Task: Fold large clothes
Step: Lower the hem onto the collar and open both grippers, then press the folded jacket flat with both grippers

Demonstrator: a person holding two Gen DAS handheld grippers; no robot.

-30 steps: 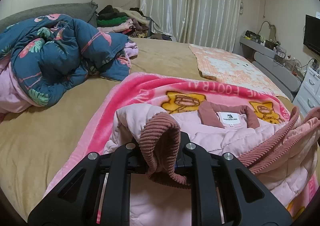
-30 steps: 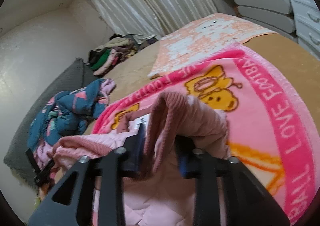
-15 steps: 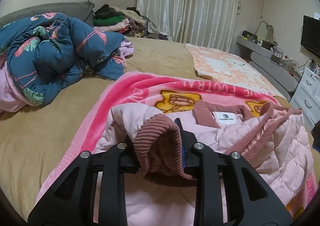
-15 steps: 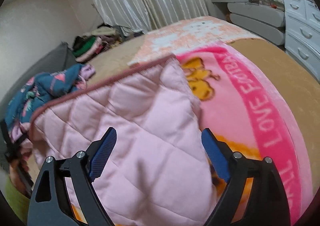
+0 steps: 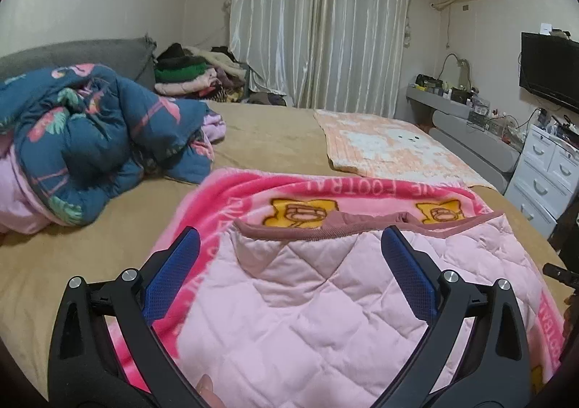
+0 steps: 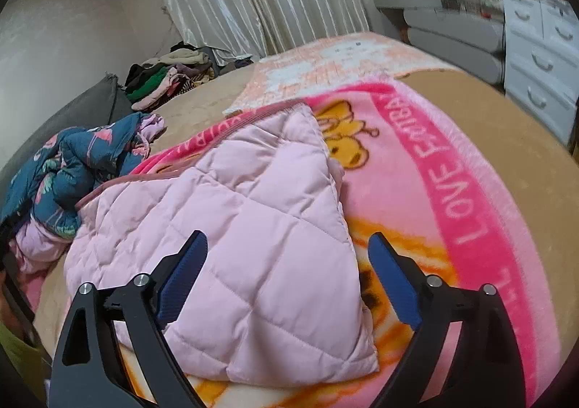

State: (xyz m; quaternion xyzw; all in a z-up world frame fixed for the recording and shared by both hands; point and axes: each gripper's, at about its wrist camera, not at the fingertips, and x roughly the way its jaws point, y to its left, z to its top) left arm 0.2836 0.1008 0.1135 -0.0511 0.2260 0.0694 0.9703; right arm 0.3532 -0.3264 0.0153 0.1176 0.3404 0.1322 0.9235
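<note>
- Left gripper (image 5: 289,256): its two black fingers with blue pads (image 5: 170,281) stand spread wide, having just swung open; nothing is pinched between them
- A pink quilted jacket (image 5: 325,299) lies flat between and beyond the left fingers, touching neither pad; its dusty-rose ribbed trim (image 5: 325,227) runs across just past the fingertips
- Under the jacket a bright pink blanket (image 5: 253,191) with yellow cartoon animals and white lettering spreads out past the left finger and ahead of both tips; it rests on a tan bed (image 5: 108,227)
- Well beyond the left finger, to its outer side, a bundled dark blue flamingo-print duvet (image 5: 90,140) sits on the bed; far ahead are a stack of clothes (image 5: 188,79) and pale curtains (image 5: 318,28)
- Ahead of the right-hand finger in this view lies a peach and white mat (image 5: 391,151)
- Right gripper (image 6: 286,252): fingers likewise wide apart, jaws just opened further, holding nothing; blue pads (image 6: 394,285) bare
- In the right wrist view the folded jacket (image 6: 235,245) lies between the fingers and beyond the left-hand one, its edge falling short of the right-hand pad; the pink blanket (image 6: 452,191) shows under and past that right-hand finger
- A white chest of drawers (image 6: 542,57) stands far off beyond the right-hand finger
</note>
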